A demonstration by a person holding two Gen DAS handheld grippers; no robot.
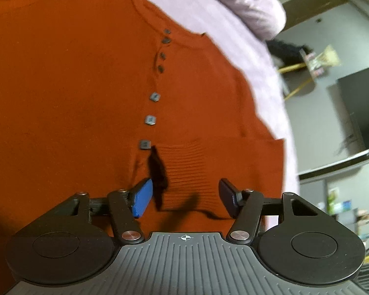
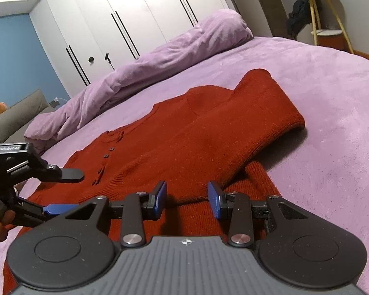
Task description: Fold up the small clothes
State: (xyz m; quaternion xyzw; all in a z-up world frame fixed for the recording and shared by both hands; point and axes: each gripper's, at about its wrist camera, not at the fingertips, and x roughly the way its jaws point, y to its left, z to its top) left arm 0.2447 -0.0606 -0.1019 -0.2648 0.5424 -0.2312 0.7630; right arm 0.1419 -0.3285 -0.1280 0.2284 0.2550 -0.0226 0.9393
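A rust-red knit cardigan (image 2: 196,132) with a row of grey square buttons (image 1: 150,120) lies flat on the lilac bed (image 2: 332,127). One sleeve (image 2: 265,103) is folded across its body. In the left wrist view my left gripper (image 1: 184,196) is open and empty just above the ribbed hem (image 1: 196,162), beside the button placket. In the right wrist view my right gripper (image 2: 187,198) is open and empty over the hem edge near the folded sleeve's cuff. The left gripper (image 2: 61,189) also shows at the left of the right wrist view, open over the buttons.
A rolled lilac duvet (image 2: 147,61) lies along the far side of the bed. White wardrobes (image 2: 115,19) stand behind it. A grey sofa (image 2: 17,115) is at the left. A small shelf stand (image 2: 329,17) is at the right. The bed's edge (image 1: 285,113) runs close to the cardigan's side.
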